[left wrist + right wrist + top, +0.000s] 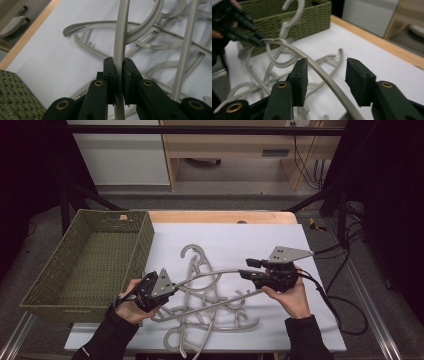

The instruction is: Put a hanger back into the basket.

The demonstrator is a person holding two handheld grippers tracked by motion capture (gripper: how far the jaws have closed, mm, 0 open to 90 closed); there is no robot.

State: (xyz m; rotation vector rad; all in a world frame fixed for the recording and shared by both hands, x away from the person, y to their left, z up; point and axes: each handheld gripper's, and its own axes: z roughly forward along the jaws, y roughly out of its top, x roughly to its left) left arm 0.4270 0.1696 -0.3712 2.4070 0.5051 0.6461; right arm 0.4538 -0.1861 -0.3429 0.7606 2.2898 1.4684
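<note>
A pale grey plastic hanger (215,272) is lifted over a tangled pile of several like hangers (220,317) on a white sheet. My left gripper (174,285) is shut on one end of its arm; in the left gripper view the pads (110,75) press the hanger bar (120,37) from both sides. My right gripper (245,269) is at the other end with its jaws apart. In the right gripper view the hanger arm (318,68) runs between the open jaws (327,63), close to the left pad, untouched by the right pad. The hanger hook (294,15) stands up near the left gripper (252,35).
A green woven basket (146,237) stands at the left of the white sheet (260,240), close behind the left hand. A wooden table edge (220,216) runs along the far side. Cables trail off the right side near the right hand.
</note>
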